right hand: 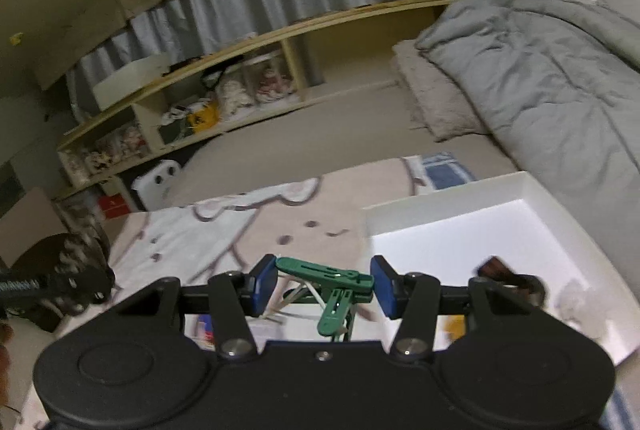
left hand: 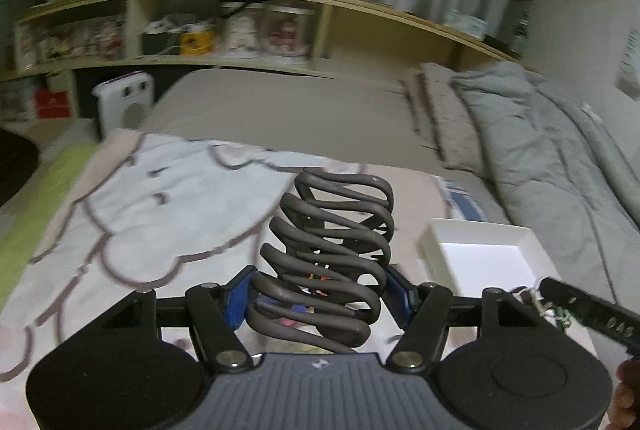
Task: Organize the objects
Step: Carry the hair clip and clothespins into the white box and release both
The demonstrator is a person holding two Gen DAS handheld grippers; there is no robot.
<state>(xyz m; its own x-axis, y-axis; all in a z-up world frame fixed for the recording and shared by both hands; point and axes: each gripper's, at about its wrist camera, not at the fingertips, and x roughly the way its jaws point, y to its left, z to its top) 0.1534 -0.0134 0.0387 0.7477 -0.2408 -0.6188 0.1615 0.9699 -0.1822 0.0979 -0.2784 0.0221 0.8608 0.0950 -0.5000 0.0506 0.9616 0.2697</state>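
My left gripper (left hand: 318,296) is shut on a dark grey wavy-wire holder (left hand: 332,254), lifted above the patterned blanket (left hand: 160,214). Small coloured items show inside the holder near its base. My right gripper (right hand: 323,284) is shut on a green plastic clip (right hand: 334,284) with white bands hanging from it, held above the blanket just left of the white box (right hand: 472,226). The white box also shows in the left wrist view (left hand: 480,242), right of the holder. A dark brown object (right hand: 510,280) lies in the box. The holder appears at the far left of the right wrist view (right hand: 76,278).
A grey duvet (right hand: 540,70) and beige pillow (right hand: 436,98) lie right of the box. A wooden shelf (left hand: 240,26) with jars and clutter runs along the back. A white heater (left hand: 124,102) stands beside the bed. A white crumpled thing (right hand: 580,306) lies in the box.
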